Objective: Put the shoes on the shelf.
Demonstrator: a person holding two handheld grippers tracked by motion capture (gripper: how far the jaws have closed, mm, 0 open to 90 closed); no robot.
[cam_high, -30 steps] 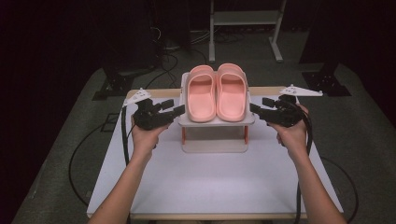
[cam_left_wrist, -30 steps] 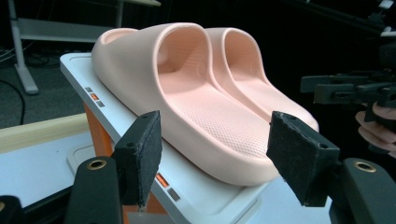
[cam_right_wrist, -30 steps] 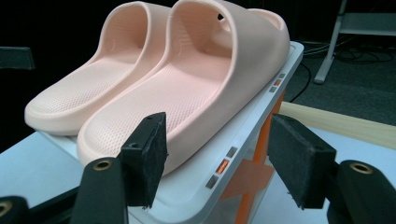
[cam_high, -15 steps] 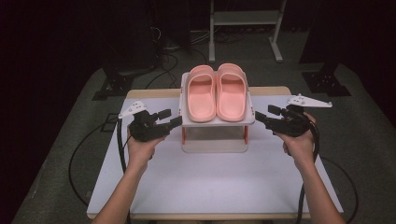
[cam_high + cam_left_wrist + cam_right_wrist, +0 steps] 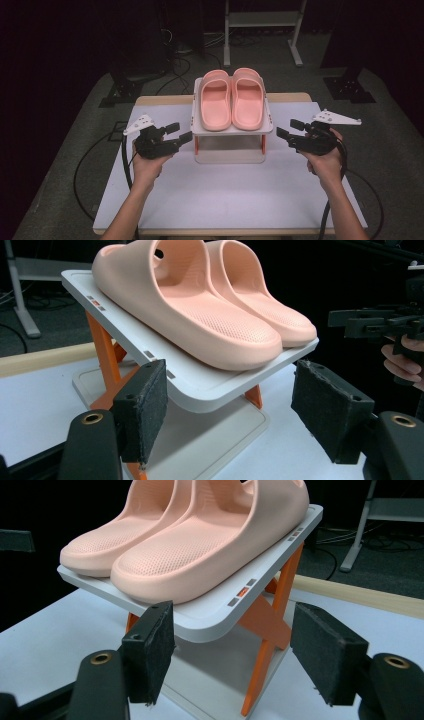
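Observation:
A pair of pink slippers, one (image 5: 216, 100) beside the other (image 5: 248, 97), lies on the top shelf of a small white rack (image 5: 232, 131) with orange legs. My left gripper (image 5: 179, 134) hovers just off the shelf's front left corner, and my right gripper (image 5: 289, 128) is a little off its front right corner. Both are open with nothing between the pads, and their jaws have just been opening. In the left gripper view my left gripper (image 5: 230, 425) faces the shelf corner (image 5: 200, 385) and the slippers (image 5: 190, 305). My right gripper (image 5: 235, 660) faces the opposite corner (image 5: 210, 617).
The rack's lower tray (image 5: 230, 157) rests on the white table (image 5: 225, 200), which has free room in front. A metal stand (image 5: 260, 20) and dark tripod feet (image 5: 350, 87) lie beyond the far edge. Cables (image 5: 82, 165) loop on the floor at left.
Both hands have drawn back from the sides of the shelf toward the table's near edge and sunk slightly. Both pairs of jaws stand wider. The rack and slippers have not moved.

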